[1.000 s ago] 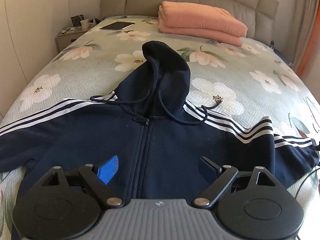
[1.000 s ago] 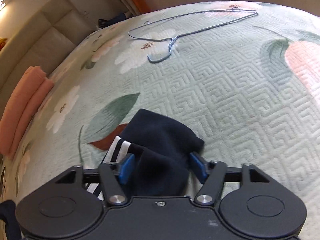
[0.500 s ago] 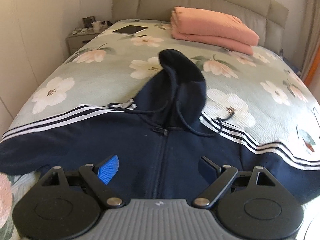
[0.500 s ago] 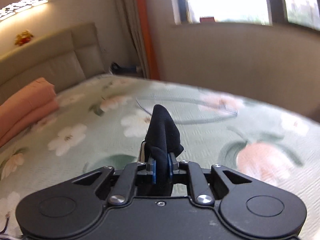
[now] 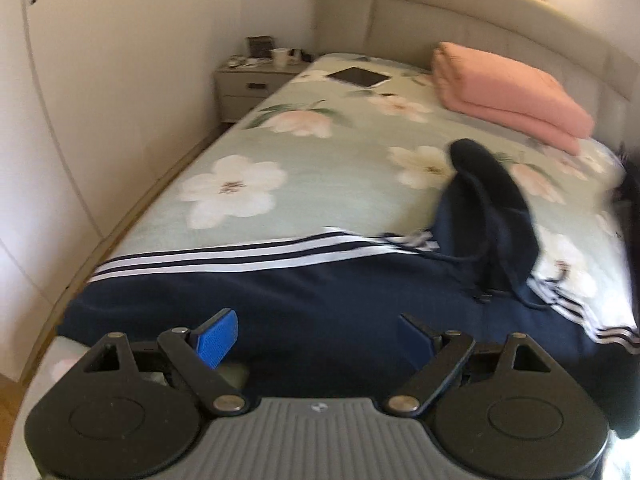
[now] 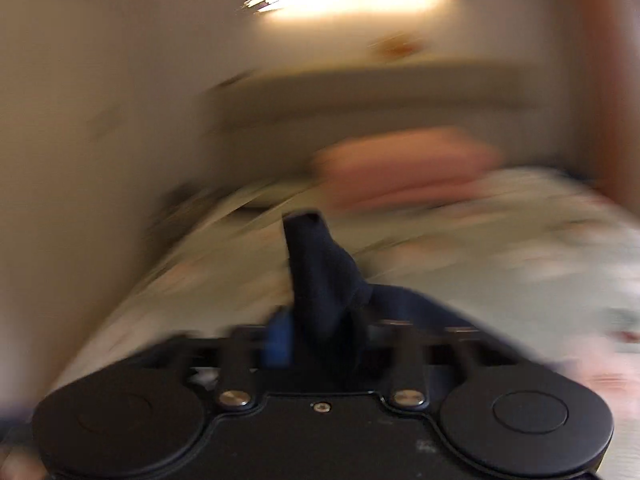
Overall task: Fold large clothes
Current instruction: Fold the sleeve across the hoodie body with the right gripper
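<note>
You're over a bed (image 5: 320, 168) with a quilted floral bedspread, a padded headboard (image 5: 500, 36) behind and a folded coral blanket (image 5: 508, 96) near it. The navy striped hoodie (image 5: 320, 292) lies spread on the bed. Your left tool (image 5: 316, 336) hovers with fingers apart; your right tool (image 6: 320, 336), blurred, is clamped on the hoodie's dark cuff.

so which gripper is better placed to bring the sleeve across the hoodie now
Right. The right gripper is already shut on the sleeve cuff, lifted above the bed. The left gripper hangs open over the hoodie, holding nothing.
</note>
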The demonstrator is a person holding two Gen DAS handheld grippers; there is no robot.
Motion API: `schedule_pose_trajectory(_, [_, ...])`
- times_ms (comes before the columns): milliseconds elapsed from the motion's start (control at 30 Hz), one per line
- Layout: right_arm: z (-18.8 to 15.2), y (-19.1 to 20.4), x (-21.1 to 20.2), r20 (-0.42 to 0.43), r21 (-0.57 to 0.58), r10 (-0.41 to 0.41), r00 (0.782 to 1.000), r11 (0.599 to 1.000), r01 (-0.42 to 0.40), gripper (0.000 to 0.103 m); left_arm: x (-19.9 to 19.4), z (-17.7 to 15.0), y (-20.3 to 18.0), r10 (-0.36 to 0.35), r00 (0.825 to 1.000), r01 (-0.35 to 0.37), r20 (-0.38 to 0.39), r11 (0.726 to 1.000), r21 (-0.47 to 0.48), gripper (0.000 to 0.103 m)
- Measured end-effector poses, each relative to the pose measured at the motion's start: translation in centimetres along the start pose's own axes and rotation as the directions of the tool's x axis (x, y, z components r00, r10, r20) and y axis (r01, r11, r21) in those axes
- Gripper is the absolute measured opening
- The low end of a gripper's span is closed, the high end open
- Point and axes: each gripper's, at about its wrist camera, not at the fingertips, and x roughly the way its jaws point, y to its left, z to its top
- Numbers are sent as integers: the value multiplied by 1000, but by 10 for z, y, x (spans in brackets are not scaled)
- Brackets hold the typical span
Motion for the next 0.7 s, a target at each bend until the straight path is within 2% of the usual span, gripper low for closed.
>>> schedule_pose_trajectory(33, [-12, 15, 10, -55, -35, 17, 998, 999, -19, 90, 5, 0, 9, 3, 1000, -3, -9, 1000, -2, 88])
schedule_pose_trajectory(100, [-33, 24, 17, -132, -60, -9, 991, 998, 1, 90, 19, -1, 28, -11, 999, 11, -44, 1000, -3, 88])
schedule_pose_trajectory(200, [-62, 1, 18, -254, -35, -106, 961, 994, 101, 87, 41, -4, 46, -72, 993, 73, -96, 997, 5, 88])
schedule_pose_trajectory(267, [-76, -17, 20, -340, -11, -195, 920, 979, 204, 69, 60, -7, 49, -137, 981, 139, -141, 990, 9, 87])
schedule_pose_trajectory(300, [-85, -26, 18, -372, 7, -230, 899, 968, 250, 62, 71, -9, 48, -184, 969, 186, -164, 983, 1, 87])
schedule_pose_trajectory(333, [-92, -34, 17, -400, 28, -260, 879, 955, 295, 48, 79, -11, 45, -221, 958, 224, -183, 975, -6, 86])
schedule_pose_trajectory(367, [-95, -40, 15, -419, 46, -280, 864, 944, 328, 41, 89, -13, 39, -265, 944, 266, -199, 964, -18, 86])
schedule_pose_trajectory(400, [-100, -52, 13, -429, 64, -293, 855, 934, 352, 41, 101, -14, 33, -306, 928, 306, -211, 951, -36, 86])
schedule_pose_trajectory(500, [-105, -59, 13, -430, 82, -317, 845, 919, 386, 41, 137, -13, 15, -349, 902, 343, -252, 937, -72, 83])
schedule_pose_trajectory(600, [-112, -55, 21, -434, 78, -315, 844, 920, 384, 41, 163, -15, 1, -357, 890, 344, -282, 934, -97, 82])
schedule_pose_trajectory(633, [-112, -55, 23, -437, 77, -310, 844, 922, 379, 41, 169, -14, -5, -364, 889, 351, -277, 931, -97, 87])
schedule_pose_trajectory(667, [-114, -51, 22, -438, 76, -307, 845, 924, 375, 41, 171, -12, -10, -372, 891, 362, -260, 928, -87, 87])
schedule_pose_trajectory(700, [-113, -46, 24, -440, 75, -306, 844, 924, 375, 41, 173, -10, -16, -370, 896, 363, -247, 929, -78, 81])
